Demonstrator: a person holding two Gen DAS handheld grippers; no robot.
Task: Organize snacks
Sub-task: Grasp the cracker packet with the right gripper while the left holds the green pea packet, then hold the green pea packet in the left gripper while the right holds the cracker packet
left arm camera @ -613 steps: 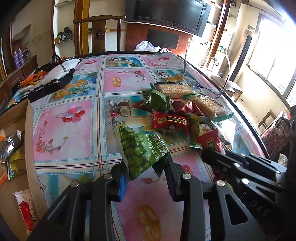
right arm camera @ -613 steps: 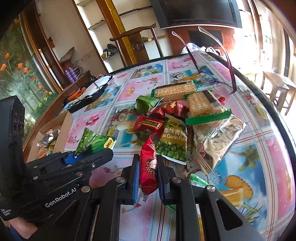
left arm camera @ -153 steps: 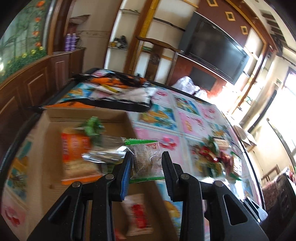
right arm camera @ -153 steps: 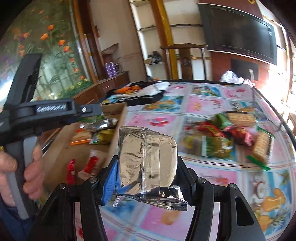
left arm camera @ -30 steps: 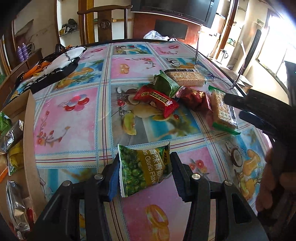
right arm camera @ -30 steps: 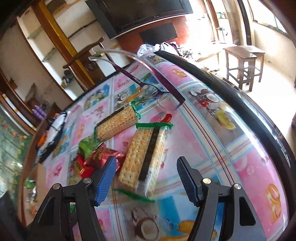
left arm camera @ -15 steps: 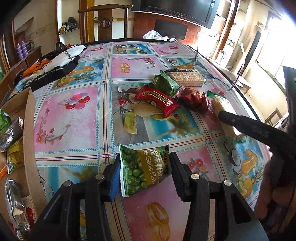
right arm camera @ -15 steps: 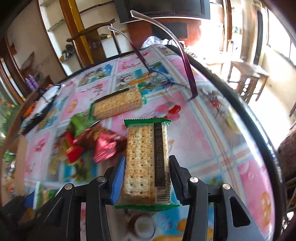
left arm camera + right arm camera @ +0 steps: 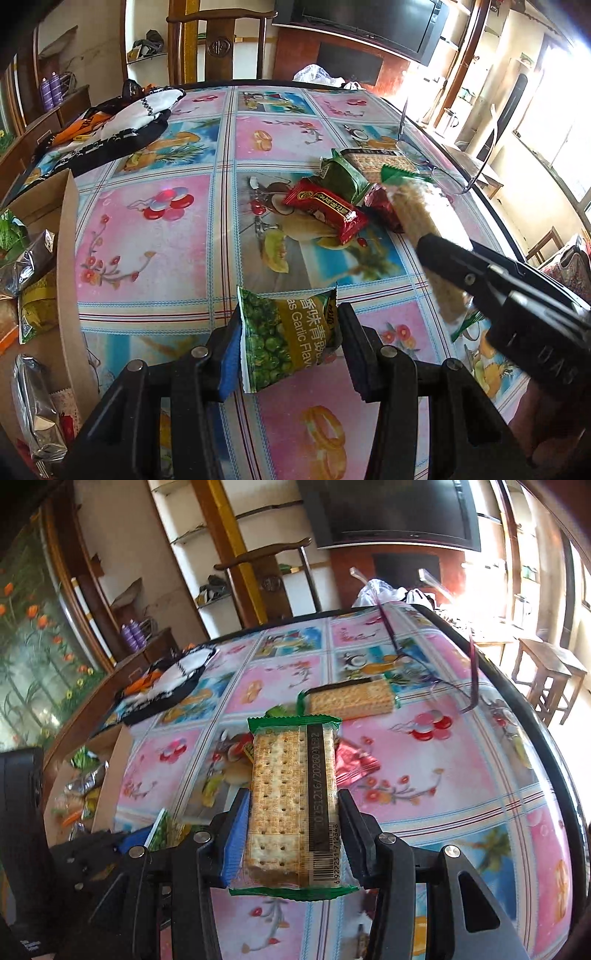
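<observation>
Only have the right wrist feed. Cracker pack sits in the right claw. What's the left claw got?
Observer: The left claw is shut on a green pea packet printed "Garlic Flav".
Operator: What's hidden behind my cracker pack?
Observer: A red snack packet lies flat on the table, and a dark green packet touches its far side.
Operator: Box state?
Observer: The cardboard box at the table's left edge holds several packets, including a silver foil packet.
</observation>
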